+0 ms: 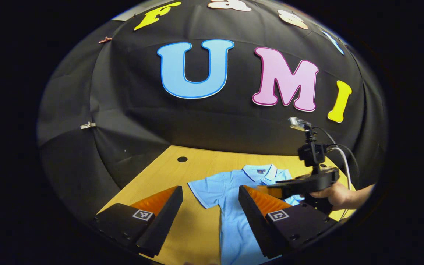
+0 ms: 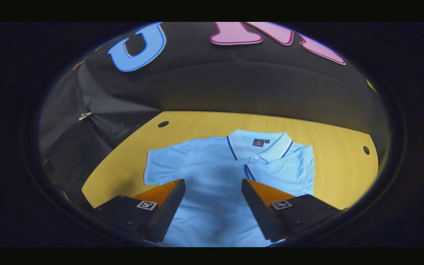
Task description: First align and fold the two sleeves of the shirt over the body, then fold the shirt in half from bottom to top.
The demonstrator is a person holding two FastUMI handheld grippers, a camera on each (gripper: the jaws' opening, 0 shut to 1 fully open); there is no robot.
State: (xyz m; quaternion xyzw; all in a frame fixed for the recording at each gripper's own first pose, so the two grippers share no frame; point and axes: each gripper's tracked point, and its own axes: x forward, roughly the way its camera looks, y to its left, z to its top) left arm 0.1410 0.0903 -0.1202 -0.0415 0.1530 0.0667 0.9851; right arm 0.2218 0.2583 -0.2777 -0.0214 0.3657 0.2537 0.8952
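Note:
A light blue polo shirt (image 2: pixel 212 165) lies flat on the wooden table (image 2: pixel 337 165), collar (image 2: pixel 260 145) toward the far wall. In the right gripper view, the sleeve on the right (image 2: pixel 289 175) lies folded over the chest, and the sleeve on the left (image 2: pixel 160 165) is spread out. My right gripper (image 2: pixel 213 184) hovers open above the shirt's body, holding nothing. My left gripper (image 1: pixel 210 190) is open above the spread sleeve (image 1: pixel 206 191) and the bare table beside it. In the left gripper view, a hand (image 1: pixel 335 195) holds the right gripper (image 1: pixel 271 191) over the shirt's right half.
The black cloth wall curves around the table's far and left sides. The tabletop has small round holes (image 2: pixel 163 124) (image 2: pixel 366 150) near the back corners. Bare wood (image 1: pixel 193 224) lies left of the shirt. A cable (image 1: pixel 344 162) runs from the right gripper's camera mount.

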